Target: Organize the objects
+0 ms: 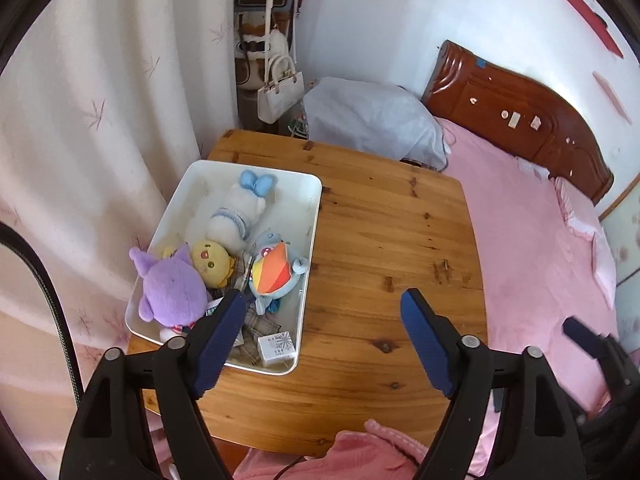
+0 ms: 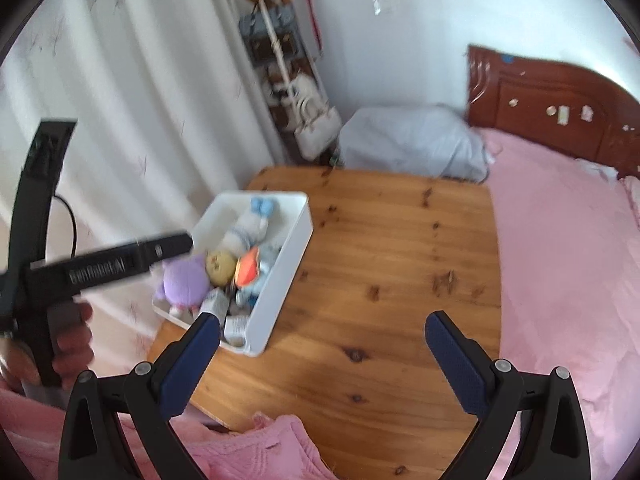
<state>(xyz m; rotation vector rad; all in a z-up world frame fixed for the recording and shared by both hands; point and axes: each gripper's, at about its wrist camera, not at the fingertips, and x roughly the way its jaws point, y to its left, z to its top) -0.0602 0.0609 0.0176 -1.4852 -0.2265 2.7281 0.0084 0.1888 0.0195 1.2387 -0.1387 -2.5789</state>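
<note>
A white tray [image 1: 310,264] sits at the left of the wooden table [image 1: 392,248]. In it lie a purple plush [image 1: 172,284], a yellow chick [image 1: 210,262], a white plush with a blue bow [image 1: 240,208], a rainbow-bellied blue plush [image 1: 274,270] and a small white box [image 1: 276,346]. My left gripper [image 1: 324,300] hovers open over the tray's near right corner, nothing between its pads. My right gripper [image 2: 323,320] is open and empty above the table's near edge, right of the tray [image 2: 280,280]. A hand [image 2: 72,336] holds the left gripper's body at the left of the right wrist view.
A bed with a pink sheet [image 1: 520,240] and a dark wooden headboard [image 1: 520,112] borders the table's right side. A grey covered bundle [image 1: 372,120] lies behind the table. A pale curtain [image 1: 100,120] hangs left, and a white handbag [image 1: 280,92] hangs in the corner. Pink cloth [image 1: 360,452] lies at the near edge.
</note>
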